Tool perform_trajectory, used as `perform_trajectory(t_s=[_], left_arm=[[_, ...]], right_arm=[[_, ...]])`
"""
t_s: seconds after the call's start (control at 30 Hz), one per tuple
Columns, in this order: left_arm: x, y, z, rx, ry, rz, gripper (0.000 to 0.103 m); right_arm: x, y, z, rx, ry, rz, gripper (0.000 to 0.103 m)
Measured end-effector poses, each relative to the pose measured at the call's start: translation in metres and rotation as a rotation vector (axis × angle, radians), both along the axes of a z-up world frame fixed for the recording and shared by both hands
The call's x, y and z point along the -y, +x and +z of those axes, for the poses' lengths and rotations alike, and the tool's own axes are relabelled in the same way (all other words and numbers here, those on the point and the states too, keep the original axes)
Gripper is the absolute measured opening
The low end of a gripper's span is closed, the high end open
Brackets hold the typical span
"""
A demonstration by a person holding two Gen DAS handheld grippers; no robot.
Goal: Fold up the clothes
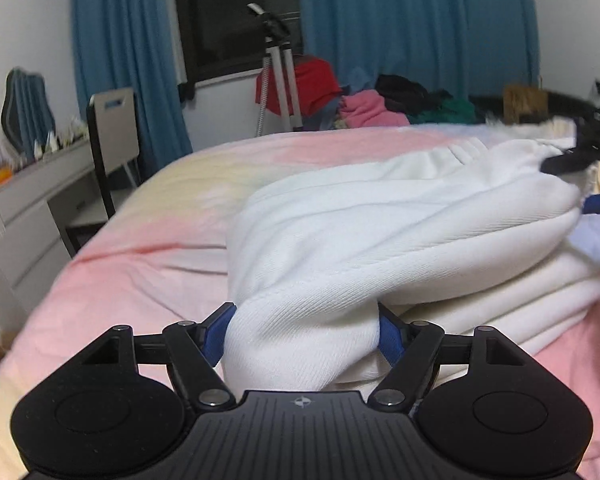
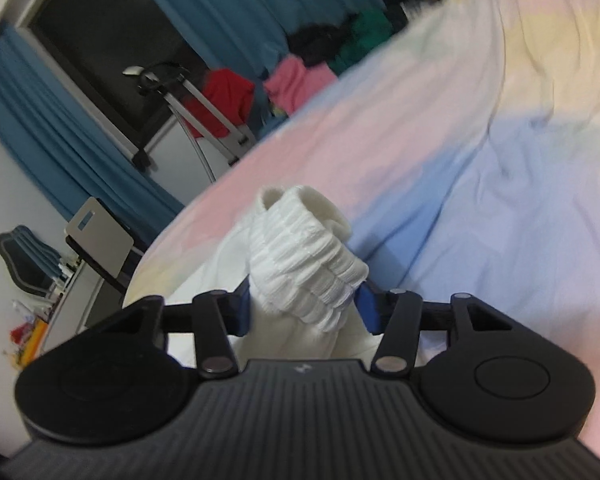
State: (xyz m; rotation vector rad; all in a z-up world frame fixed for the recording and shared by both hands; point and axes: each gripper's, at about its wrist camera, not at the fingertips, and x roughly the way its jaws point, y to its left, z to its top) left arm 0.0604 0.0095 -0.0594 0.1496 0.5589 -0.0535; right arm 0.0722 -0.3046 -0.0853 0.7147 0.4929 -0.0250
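A white knit garment (image 1: 380, 240) lies part folded on a bed with a pink, yellow and blue sheet (image 1: 148, 240). My left gripper (image 1: 306, 332) is shut on a bunched fold of it at its near end. My right gripper (image 2: 306, 308) is shut on the garment's ribbed elastic band (image 2: 304, 256), lifted above the sheet (image 2: 480, 200). The right gripper also shows at the right edge of the left wrist view (image 1: 580, 168), holding the far end of the garment.
A pile of red, pink, green and black clothes (image 1: 364, 100) lies beyond the bed. A tripod (image 1: 278, 68) stands by the window with blue curtains. A grey desk (image 1: 32, 208) and chair (image 1: 112, 140) stand left of the bed.
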Motion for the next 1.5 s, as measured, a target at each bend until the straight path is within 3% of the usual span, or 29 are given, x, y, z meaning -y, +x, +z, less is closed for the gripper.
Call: perform_trajectory(t_s=[0.1,0.27,0.4,0.47,0.5,0.53,0.63,0.73,0.8,0.93,1.1,1.23,1.33,1.5], left_arm=[[-0.007,-0.007,0.001,-0.020,-0.055,0.017,0.074],[-0.012,-0.026,-0.005,-0.076,-0.139,0.047,0.076],[-0.010,-0.032,-0.008,-0.086,-0.149,0.058,0.076],[-0.013,-0.032,-0.008,-0.094,-0.160,0.064,0.076],[-0.014,-0.032,-0.009,-0.098,-0.166,0.067,0.077],[-0.017,-0.031,-0.009,-0.104,-0.185,0.073,0.077],[-0.031,-0.026,-0.009,-0.138,-0.286,0.100,0.081],[-0.047,-0.021,-0.014,-0.178,-0.406,0.141,0.081],[-0.052,-0.021,-0.014,-0.180,-0.435,0.154,0.081],[-0.057,-0.023,-0.009,-0.148,-0.422,0.182,0.081],[-0.068,-0.025,-0.008,-0.138,-0.435,0.226,0.081],[-0.063,-0.027,-0.002,-0.126,-0.382,0.217,0.081],[-0.055,-0.029,0.000,-0.108,-0.328,0.207,0.081],[-0.049,-0.031,-0.001,-0.108,-0.288,0.187,0.081]], right_arm=[[0.001,-0.015,0.008,0.027,-0.028,-0.024,0.053],[0.021,-0.007,-0.023,-0.112,0.060,-0.062,0.054],[0.029,-0.008,-0.030,-0.129,0.128,-0.078,0.059],[0.029,-0.008,-0.031,-0.149,0.128,-0.085,0.077],[0.029,-0.008,-0.032,-0.159,0.128,-0.088,0.082],[0.029,-0.008,-0.033,-0.168,0.130,-0.091,0.086],[0.034,-0.007,-0.044,-0.183,0.231,-0.075,0.086],[0.033,-0.004,-0.050,-0.193,0.267,-0.042,0.087],[0.030,-0.002,-0.053,-0.198,0.280,-0.025,0.086],[0.021,0.003,-0.048,-0.187,0.271,0.046,0.087],[0.005,0.000,-0.027,-0.107,0.176,0.117,0.088],[-0.002,0.008,-0.030,-0.175,0.130,0.110,0.088],[-0.009,0.015,-0.035,-0.185,0.109,0.126,0.103],[-0.021,0.022,-0.042,-0.209,0.028,0.138,0.103]])
